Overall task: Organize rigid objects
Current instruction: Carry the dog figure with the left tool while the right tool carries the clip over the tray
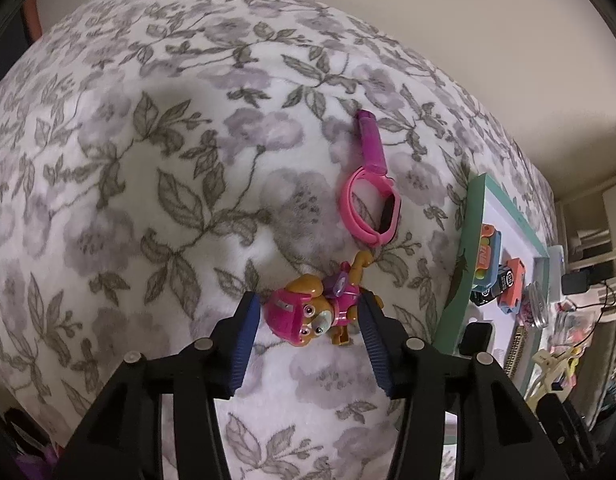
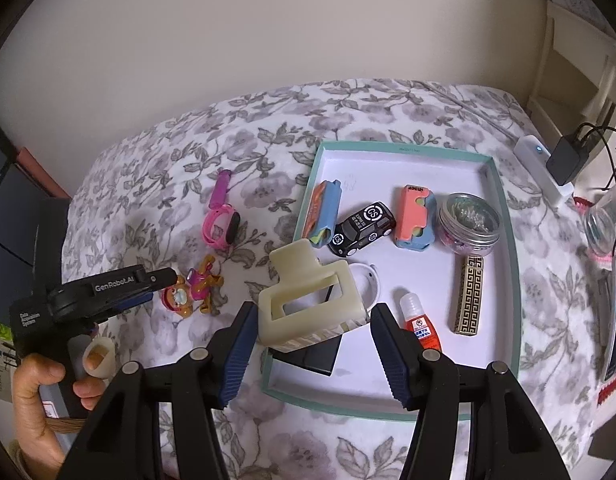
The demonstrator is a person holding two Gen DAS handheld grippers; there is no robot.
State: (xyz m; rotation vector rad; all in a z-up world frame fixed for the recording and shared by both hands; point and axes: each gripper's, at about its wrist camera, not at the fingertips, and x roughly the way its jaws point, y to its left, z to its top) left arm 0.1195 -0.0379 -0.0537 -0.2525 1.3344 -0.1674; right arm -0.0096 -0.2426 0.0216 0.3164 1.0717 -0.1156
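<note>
Floral bedspread (image 2: 268, 152) under everything. At left, left gripper (image 1: 308, 320) pointing down, fingers parted around pink puppy figure (image 1: 311, 312) lying on the cover, pads not pressing. Just beyond, pink watch (image 1: 367, 208). Centre, right gripper (image 2: 311, 320), fingers half-spread, cream hair claw (image 2: 308, 300) between them; contact unclear. Rightward, teal-rimmed tray (image 2: 503, 216) holding black toy car (image 2: 361, 228).

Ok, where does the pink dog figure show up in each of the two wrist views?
Left wrist view: the pink dog figure lies low in the centre on the floral blanket, between the left gripper's jaws.
Right wrist view: it lies left of centre, just off the left gripper's tip.
Shared landmark: the pink watch lies just beyond it in both.
</note>
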